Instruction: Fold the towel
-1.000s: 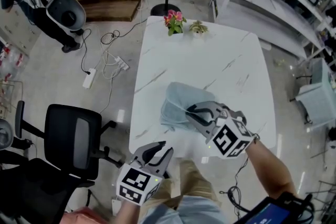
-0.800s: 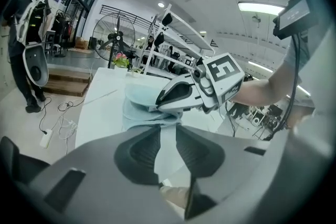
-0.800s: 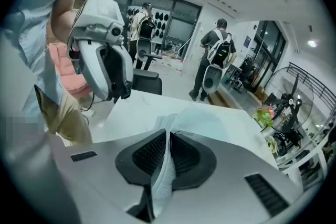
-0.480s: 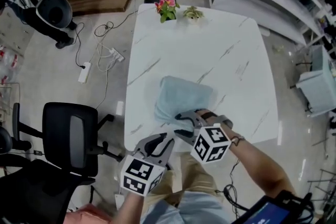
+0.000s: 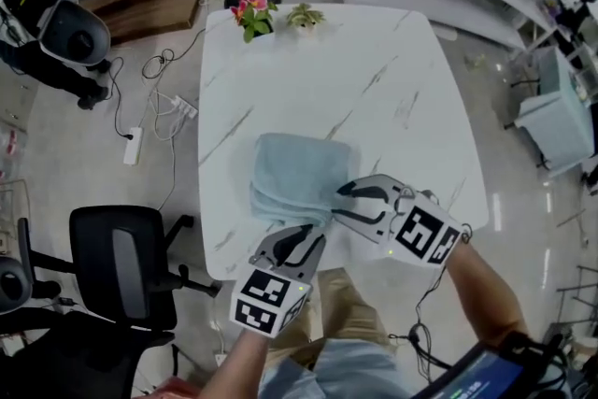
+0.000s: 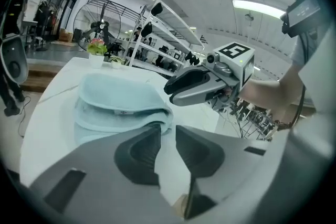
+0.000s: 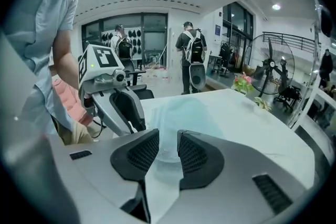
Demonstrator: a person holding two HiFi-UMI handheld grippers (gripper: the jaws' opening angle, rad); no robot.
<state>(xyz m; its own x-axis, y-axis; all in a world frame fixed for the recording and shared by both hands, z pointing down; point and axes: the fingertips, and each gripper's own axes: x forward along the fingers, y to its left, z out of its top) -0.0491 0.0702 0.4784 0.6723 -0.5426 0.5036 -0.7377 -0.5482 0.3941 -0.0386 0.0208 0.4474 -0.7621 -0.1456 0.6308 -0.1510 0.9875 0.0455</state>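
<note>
Both pink flowers (image 5: 250, 10) and green plant (image 5: 305, 14) stand well beyond the towel (image 5: 294, 175).

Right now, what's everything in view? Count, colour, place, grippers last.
marble-look table: 1, white with grey veins, centre of the head view
folded terry towel: 1, light blue, near edge of the table
potted pink flowers: 1, pink and green, far edge of the table
small green plant: 1, green, beside the flowers
office chair: 1, black, floor left of the table
power strip: 1, white, floor left of the table
left gripper: 1, grey, jaws apart, nothing between them
right gripper: 1, grey, jaws just been opening, towel edge in the gap, pads off it
</note>
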